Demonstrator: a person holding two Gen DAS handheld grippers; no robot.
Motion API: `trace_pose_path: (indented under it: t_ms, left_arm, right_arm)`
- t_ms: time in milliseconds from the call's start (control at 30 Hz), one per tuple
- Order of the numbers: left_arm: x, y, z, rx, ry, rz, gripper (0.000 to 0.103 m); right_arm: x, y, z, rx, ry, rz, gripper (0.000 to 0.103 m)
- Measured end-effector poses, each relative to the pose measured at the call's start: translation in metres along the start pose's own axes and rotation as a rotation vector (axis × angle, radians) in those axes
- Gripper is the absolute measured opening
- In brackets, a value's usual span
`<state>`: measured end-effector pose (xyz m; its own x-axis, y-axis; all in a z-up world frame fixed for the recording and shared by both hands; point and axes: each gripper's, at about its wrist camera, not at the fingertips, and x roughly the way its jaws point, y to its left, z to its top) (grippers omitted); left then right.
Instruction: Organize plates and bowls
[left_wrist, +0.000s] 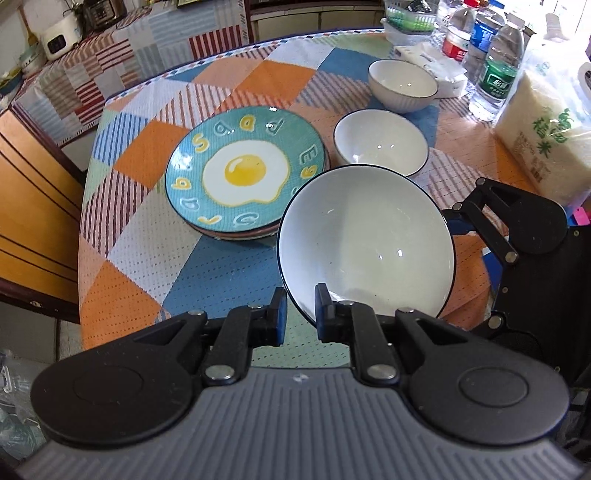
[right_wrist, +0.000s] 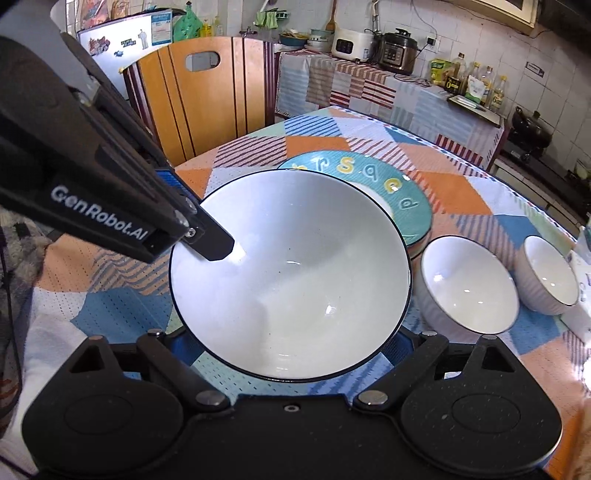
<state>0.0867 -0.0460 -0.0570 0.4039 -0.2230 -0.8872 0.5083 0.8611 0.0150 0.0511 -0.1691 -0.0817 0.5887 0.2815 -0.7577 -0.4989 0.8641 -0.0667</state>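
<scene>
Checked cloth in orange, blue and stripes covers the table (left_wrist: 236, 74), with water bottles (left_wrist: 498, 74) and a bag of rice (left_wrist: 546, 140) along its far side. Nearest the left gripper (left_wrist: 301, 306) is the big white bowl (left_wrist: 365, 243). Its dark rim runs between the two blue pads, one inside the bowl and one outside, so this gripper is clamped on the rim. The right gripper (right_wrist: 290, 347) sits at the opposite side of the bowl with its jaws spread wide. The bowl hides their tips, so I cannot tell whether they press on it. The bowl is round, so it has no long axis. Its mouth faces up, tipped a little toward the left camera, and it seems to be clear of the cloth. In the left view, the egg plate (left_wrist: 243, 170) tops a short stack just left of the bowl, and two small bowls (left_wrist: 380, 142) (left_wrist: 402, 85) stand beyond it. The nearer small bowl is just past the far rim, which is probably the closer place to set the big one.
</scene>
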Motion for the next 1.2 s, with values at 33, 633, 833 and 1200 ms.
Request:
trace_pose_path:
  t_ms: [33,633,833,1200]
  left_arm:
    - [-0.003,-0.002,0.002,0.006,-0.003,-0.001,0.013]
    - [-0.033,-0.029,0.055,0.019,-0.078,-0.042,0.013]
    - [-0.025,-0.032,0.082,0.012,-0.094,-0.076,0.013]
    - [0.036,-0.036,0.127,-0.027,-0.028,-0.092,0.013]
  right_arm:
    - [-0.003,-0.001,0.000,0.000,-0.007,-0.005,0.096]
    - [-0.056,-0.042,0.022,-0.031,-0.044,-0.084,0.096]
    - [-0.056,-0.066,0.031,-0.004,-0.042,-0.106,0.096]
    - [-0.026,-0.116,0.039,0.032,0.010,-0.096,0.096]
